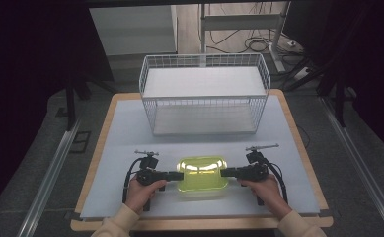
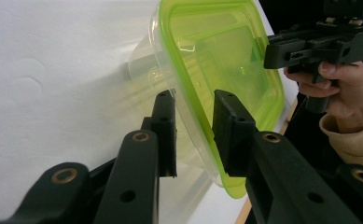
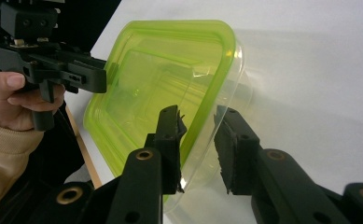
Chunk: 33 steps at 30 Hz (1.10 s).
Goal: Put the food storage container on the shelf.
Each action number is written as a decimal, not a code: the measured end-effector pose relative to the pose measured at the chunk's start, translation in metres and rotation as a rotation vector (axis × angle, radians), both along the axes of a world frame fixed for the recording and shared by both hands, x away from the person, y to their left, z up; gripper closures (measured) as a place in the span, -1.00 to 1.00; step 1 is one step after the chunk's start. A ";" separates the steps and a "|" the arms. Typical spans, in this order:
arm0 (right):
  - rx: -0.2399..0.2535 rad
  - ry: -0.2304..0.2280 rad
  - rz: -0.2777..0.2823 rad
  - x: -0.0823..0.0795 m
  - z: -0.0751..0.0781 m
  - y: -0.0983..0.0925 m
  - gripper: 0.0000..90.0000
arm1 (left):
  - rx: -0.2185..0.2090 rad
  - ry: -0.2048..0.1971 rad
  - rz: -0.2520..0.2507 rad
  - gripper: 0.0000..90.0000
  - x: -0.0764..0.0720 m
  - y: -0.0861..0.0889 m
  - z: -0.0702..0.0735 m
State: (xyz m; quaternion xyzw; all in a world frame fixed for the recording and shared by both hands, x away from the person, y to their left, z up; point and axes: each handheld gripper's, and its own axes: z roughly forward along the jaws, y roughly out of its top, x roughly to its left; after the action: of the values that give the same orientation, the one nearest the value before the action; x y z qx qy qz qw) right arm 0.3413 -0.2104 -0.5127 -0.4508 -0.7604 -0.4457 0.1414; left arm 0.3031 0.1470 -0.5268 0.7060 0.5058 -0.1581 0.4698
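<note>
Jaws: both grippers part-open, straddling container rim, grip unclear
Left gripper point(image 1: 175, 175): container's point(image 1: 203, 176) left end
Right gripper point(image 1: 227, 172): right end
Basket point(image 1: 204, 94): behind container

A white wire basket point(image 1: 204, 96) stands at the far side of the table point(image 1: 298, 148), on a pale mat point(image 1: 125, 133); cables point(image 1: 256, 44), perhaps, trail behind.

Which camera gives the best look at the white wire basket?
The high view. It shows the whole wire basket standing at the far side of the table, beyond the green-lidded container held between the two grippers. The left gripper view and right gripper view look close along the jaws at the container, so they tell nothing about the basket.
</note>
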 end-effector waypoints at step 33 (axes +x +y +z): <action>0.102 -0.027 -0.025 -0.006 0.028 -0.009 0.83 | -0.033 -0.076 0.029 0.80 -0.004 0.001 0.031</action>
State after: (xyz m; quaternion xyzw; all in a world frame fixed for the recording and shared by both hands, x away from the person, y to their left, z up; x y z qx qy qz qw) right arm 0.3353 -0.2197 -0.4847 -0.4464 -0.7330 -0.4913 0.1485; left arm 0.2990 0.1484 -0.4961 0.6963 0.4952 -0.1325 0.5024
